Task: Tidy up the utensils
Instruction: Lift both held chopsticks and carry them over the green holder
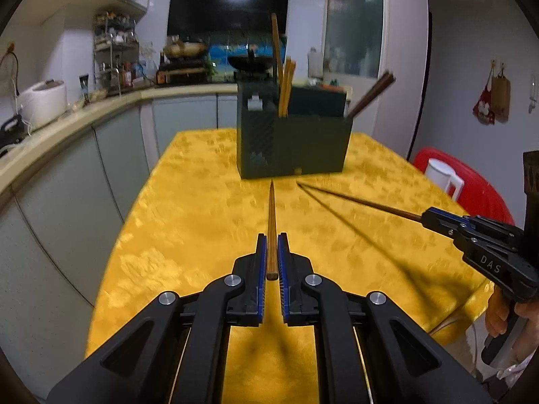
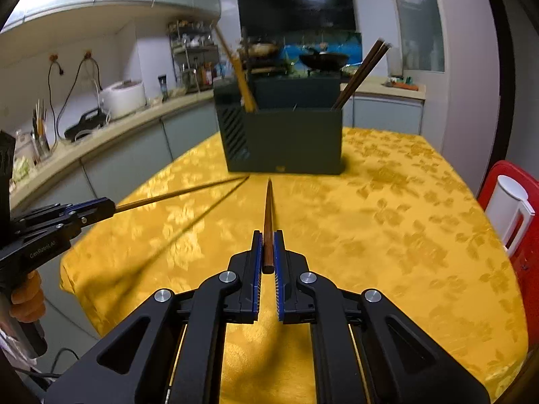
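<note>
Yellow tablecloth (image 1: 209,208) carries a dark utensil holder (image 1: 293,141). Left gripper (image 1: 272,245) clamps a light chopstick (image 1: 271,222); right gripper (image 2: 267,242) clamps a dark chopstick (image 2: 268,222). Only the right view shows the counter's jar of sticks (image 2: 40,134).

A yellow patterned tablecloth (image 1: 188,208) covers the table, a white rice cooker (image 1: 43,101) sits on the counter (image 1: 67,124), and a white jug (image 1: 443,175) rests on a red stool (image 1: 478,188).
</note>
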Available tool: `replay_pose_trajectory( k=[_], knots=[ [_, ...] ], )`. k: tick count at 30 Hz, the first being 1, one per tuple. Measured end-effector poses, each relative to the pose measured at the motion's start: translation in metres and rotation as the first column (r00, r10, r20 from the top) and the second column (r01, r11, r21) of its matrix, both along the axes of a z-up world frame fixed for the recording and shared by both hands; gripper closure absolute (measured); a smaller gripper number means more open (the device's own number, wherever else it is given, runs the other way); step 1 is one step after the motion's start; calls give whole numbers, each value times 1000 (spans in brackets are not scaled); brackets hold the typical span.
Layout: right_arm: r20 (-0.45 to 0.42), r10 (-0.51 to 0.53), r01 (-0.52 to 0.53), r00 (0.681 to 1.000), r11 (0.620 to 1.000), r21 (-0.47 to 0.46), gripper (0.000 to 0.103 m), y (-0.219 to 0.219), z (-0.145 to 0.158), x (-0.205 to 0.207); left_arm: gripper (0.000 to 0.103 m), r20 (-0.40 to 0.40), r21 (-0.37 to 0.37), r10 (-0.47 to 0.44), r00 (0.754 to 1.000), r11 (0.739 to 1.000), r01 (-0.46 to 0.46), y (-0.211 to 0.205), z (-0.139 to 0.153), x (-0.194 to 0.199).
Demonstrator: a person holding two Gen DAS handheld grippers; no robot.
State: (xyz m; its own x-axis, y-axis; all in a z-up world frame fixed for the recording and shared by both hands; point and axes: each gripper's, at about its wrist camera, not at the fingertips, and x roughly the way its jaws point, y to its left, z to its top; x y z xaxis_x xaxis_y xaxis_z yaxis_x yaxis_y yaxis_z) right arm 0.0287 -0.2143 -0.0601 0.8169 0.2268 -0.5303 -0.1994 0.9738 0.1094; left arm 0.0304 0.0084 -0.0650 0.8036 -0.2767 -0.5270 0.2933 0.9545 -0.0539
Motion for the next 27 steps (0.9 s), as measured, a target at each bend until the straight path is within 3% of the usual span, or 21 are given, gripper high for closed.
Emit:
replay_pose_trajectory(
  k=[7, 13, 27],
  knots=[
    [69, -20, 16, 997, 997, 71, 96, -22, 36, -7, 97, 100, -37, -2, 995, 999, 6, 6, 47, -11],
    [145, -47, 33, 988, 995, 96, 96, -38, 67, -7, 97, 168, -5, -24, 985, 1000, 25, -6, 81, -4],
    [176, -17, -3, 984, 994, 114, 96, -45, 109, 14, 97, 187, -3, -46, 981, 999, 47, -19, 116, 22]
  ],
)
